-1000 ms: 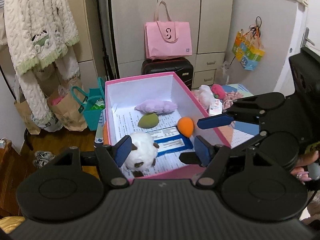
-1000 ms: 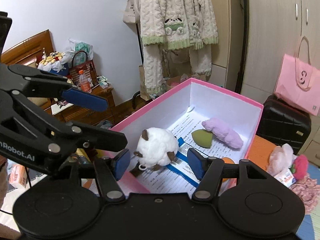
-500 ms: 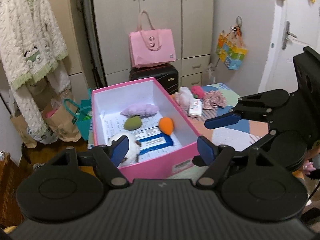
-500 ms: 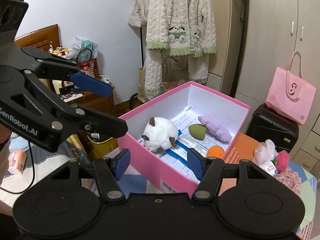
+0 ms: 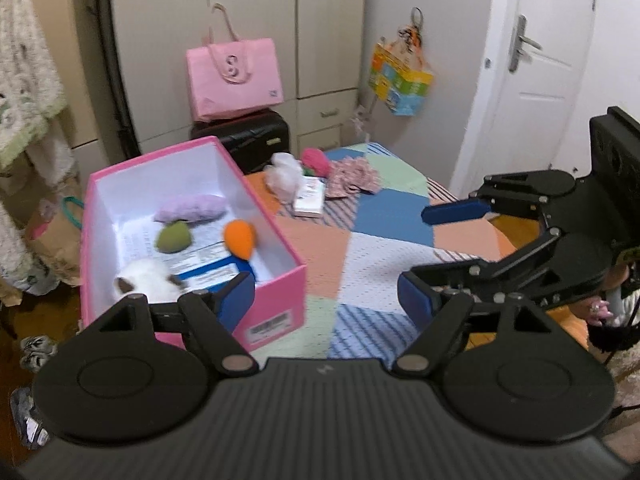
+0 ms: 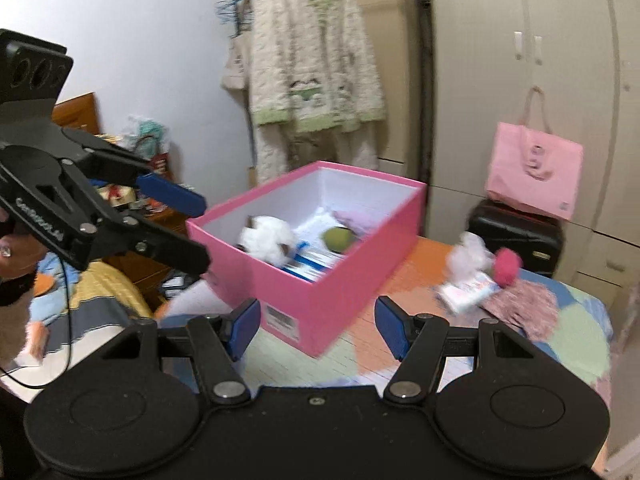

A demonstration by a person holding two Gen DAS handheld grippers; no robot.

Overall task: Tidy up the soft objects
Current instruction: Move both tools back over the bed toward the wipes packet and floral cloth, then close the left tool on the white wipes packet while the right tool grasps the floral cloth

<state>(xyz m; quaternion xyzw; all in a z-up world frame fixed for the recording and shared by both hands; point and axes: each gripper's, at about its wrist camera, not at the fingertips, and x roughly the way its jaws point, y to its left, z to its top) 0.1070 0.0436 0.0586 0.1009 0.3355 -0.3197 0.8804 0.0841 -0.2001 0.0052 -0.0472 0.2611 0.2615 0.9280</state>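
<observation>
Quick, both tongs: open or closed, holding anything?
Left tongs: open, holding nothing.
Right tongs: open, holding nothing.

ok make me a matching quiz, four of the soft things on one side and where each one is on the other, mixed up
Things:
1. orange toy
2. white plush
3. purple plush
4. pink pompom

Places:
A. outside the pink box, on the patchwork cover by the white fluffy toy
B. in the box, at its near end
C. in the box, by the far wall
D. in the box, against the right wall

Pairs: 1-D, 2-B, 3-C, 4-A
</observation>
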